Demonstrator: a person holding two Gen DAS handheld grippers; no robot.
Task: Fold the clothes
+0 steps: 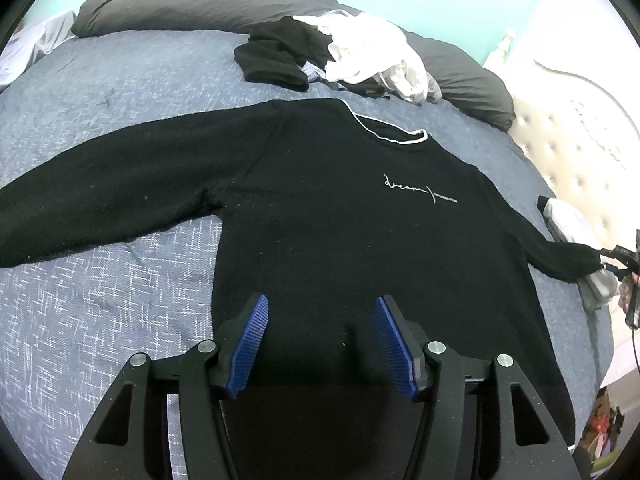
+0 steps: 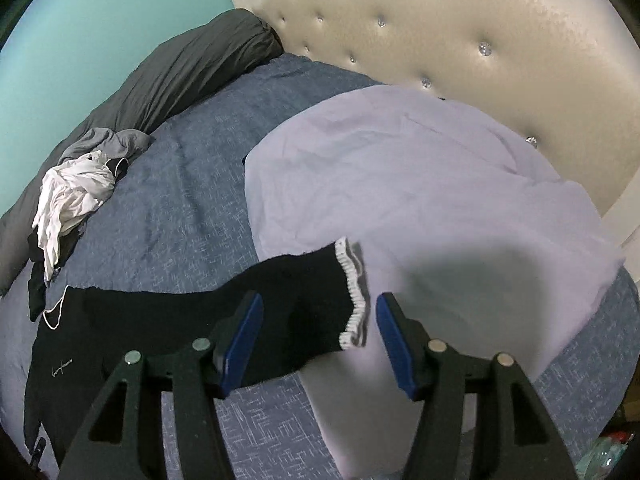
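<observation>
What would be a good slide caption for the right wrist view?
Open right gripper above the black sweater sleeve's white-trimmed cuff, beside a lavender cloth on the blue bed cover.

The left gripper point(image 1: 321, 322), at the bottom centre of its own view, points downward with blue-padded jaws parted and nothing between them, while the right gripper point(image 2: 320, 320), likewise at bottom centre, tilts down with jaws apart, gripping nothing.
</observation>
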